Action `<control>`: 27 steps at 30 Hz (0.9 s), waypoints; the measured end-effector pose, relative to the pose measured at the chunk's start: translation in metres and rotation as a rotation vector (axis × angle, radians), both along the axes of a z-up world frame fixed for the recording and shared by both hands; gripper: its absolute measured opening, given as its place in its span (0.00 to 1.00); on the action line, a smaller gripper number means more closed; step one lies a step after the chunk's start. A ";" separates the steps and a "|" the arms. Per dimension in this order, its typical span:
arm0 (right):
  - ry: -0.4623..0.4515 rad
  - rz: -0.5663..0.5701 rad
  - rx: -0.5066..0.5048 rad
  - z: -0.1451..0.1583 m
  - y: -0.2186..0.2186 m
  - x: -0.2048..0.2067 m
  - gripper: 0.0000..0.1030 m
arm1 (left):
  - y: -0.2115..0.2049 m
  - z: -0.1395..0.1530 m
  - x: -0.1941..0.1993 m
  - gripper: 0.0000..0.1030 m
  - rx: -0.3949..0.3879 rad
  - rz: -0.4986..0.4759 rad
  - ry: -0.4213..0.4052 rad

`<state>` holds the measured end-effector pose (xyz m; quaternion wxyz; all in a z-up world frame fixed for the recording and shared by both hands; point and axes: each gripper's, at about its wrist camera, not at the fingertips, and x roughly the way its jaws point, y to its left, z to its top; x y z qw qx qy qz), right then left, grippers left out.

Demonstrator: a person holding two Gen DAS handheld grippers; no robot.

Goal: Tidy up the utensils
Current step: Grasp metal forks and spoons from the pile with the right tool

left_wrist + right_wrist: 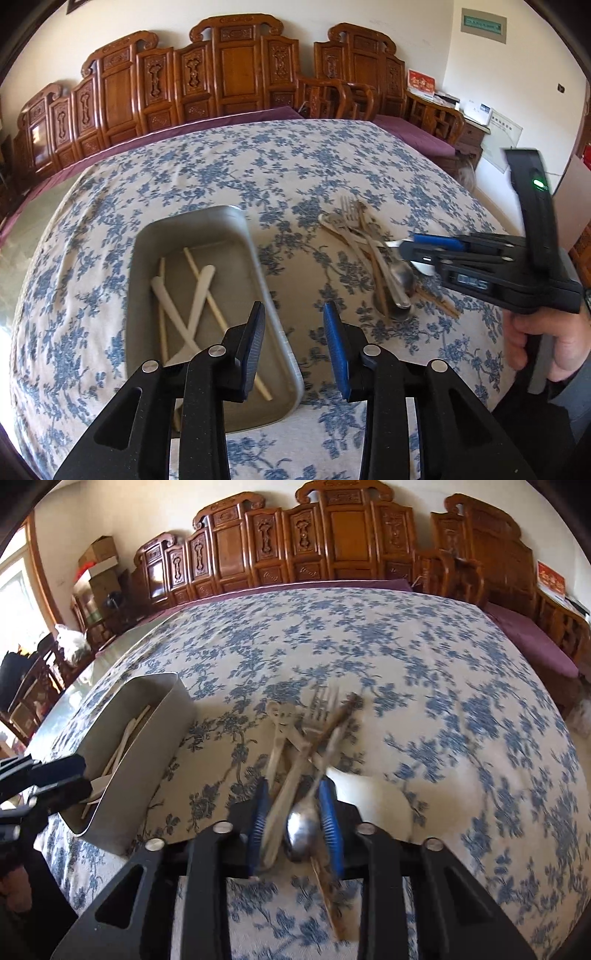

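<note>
A grey metal tray (236, 225) on the floral cloth holds white plastic utensils (173, 302) and pale chopsticks (207, 288). My left gripper (294, 314) hangs open over the tray's right rim with nothing between its fingers. To the right lies a mixed pile of forks (351, 218), chopsticks and a metal spoon (400, 275). My right gripper (294, 818) is down in that pile. Its blue pads (258, 819) press on the metal spoon (301, 827) and a pale handle (284, 794) side by side. It also shows in the left wrist view as the right gripper (413, 254), held by a hand (535, 343).
A white rounded piece (369, 797) lies just right of the right gripper. The tray (147, 746) stands left of the pile, with the left gripper (55, 779) at its near end. Carved wooden chairs (332, 546) and a purple bench (413, 133) line the table's far side.
</note>
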<state>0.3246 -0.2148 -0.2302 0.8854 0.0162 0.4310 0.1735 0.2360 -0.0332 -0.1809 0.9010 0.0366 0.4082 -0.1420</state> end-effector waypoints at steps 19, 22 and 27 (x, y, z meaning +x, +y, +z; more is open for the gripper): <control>0.139 -0.024 0.042 -0.028 0.004 0.032 0.12 | -0.021 -0.012 0.000 0.30 0.018 -0.029 0.018; 0.132 -0.027 0.020 -0.028 0.007 0.033 0.13 | -0.021 -0.011 0.000 0.30 0.015 -0.030 0.018; 0.144 -0.061 0.039 -0.031 0.004 0.042 0.19 | -0.023 -0.013 -0.001 0.30 0.020 -0.034 0.020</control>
